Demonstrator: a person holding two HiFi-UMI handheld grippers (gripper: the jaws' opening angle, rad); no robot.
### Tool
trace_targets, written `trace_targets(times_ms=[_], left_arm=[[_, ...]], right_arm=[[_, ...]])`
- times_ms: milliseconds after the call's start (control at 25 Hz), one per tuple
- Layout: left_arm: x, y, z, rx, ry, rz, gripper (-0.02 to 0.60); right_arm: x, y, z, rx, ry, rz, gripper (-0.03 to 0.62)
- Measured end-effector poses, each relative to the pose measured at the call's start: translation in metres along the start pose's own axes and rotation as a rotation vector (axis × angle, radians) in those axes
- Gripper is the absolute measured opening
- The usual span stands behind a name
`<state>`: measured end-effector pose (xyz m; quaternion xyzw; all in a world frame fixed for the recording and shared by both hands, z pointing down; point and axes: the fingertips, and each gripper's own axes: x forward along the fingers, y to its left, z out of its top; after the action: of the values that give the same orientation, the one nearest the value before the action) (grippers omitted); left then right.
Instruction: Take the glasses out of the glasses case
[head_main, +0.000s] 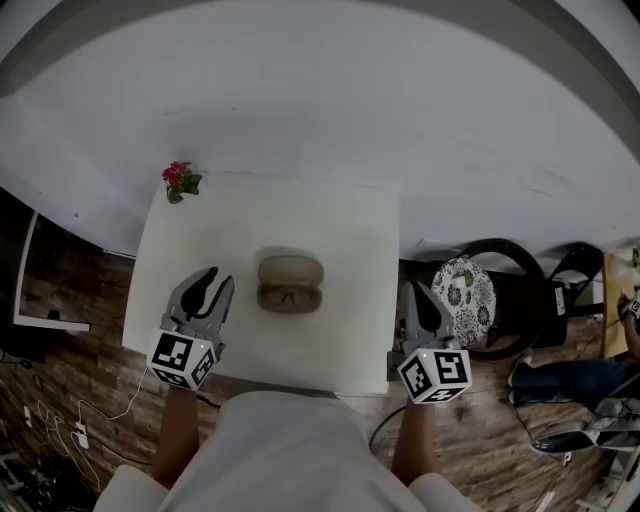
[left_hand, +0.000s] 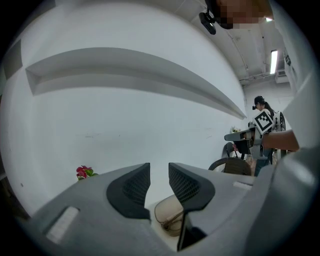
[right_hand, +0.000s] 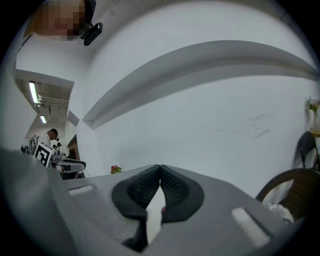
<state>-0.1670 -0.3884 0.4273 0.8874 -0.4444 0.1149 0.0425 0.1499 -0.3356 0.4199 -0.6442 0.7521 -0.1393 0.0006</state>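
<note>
Head view: we are looking down on the open glasses case (head_main: 290, 283), with the glasses (head_main: 289, 297) lying in its nearer half, at the centre of the white table (head_main: 340, 220); the left gripper (head_main: 220, 281) is to its lower left and the right gripper (head_main: 413, 292) is at the table's lower right edge. Left gripper view: we are seeing the jaws standing apart and empty, with the case low in the frame beyond them. Right gripper view: we are seeing the jaws meeting at their tips, gripping nothing.

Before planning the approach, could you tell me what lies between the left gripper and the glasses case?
Only bare white table. In the head view, nothing stands between the left gripper and the open glasses case.
</note>
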Motion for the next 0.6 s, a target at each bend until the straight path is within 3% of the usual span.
trace_targets(times_ms=[600], left_arm=[[0.039, 0.005, -0.014, 0.025, 0.049, -0.104, 0.120]], right_arm=[[0.021, -0.004, -0.031, 0.024, 0.059, -0.051, 0.003]])
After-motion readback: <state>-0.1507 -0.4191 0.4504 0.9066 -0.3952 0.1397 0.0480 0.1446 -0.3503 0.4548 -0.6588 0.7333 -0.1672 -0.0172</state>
